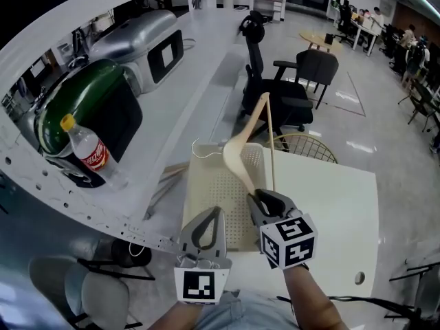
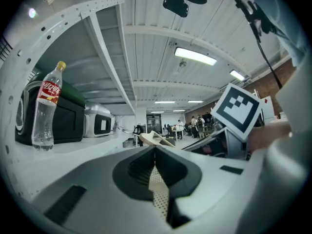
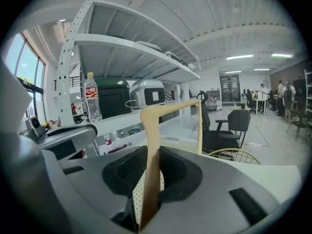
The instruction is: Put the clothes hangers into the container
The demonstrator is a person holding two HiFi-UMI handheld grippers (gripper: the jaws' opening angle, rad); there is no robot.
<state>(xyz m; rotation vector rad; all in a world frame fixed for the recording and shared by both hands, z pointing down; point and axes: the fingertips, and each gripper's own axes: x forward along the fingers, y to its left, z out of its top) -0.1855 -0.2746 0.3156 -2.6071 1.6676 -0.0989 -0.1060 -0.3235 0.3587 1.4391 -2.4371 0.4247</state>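
My right gripper (image 1: pixel 265 201) is shut on a pale wooden clothes hanger (image 1: pixel 242 150), which it holds up over the cream perforated container (image 1: pixel 210 188). The hanger's curved arm and thin crossbar rise away from me, above the container's far half. In the right gripper view the hanger (image 3: pixel 152 169) runs up between the two black pads, clamped at the right gripper (image 3: pixel 155 152). My left gripper (image 1: pixel 206 229) hovers at the container's near edge, shut with nothing in it. In the left gripper view its tips meet at the left gripper (image 2: pixel 155 152), with the hanger (image 2: pixel 155 138) beyond.
The container lies on a white table (image 1: pixel 344 205) beside a white shelf. On the shelf stand a cola bottle (image 1: pixel 88 150), a green-topped appliance (image 1: pixel 82 112) and a silver appliance (image 1: pixel 141 40). A black office chair (image 1: pixel 275 91) and a gold wire basket (image 1: pixel 306 146) stand beyond the table.
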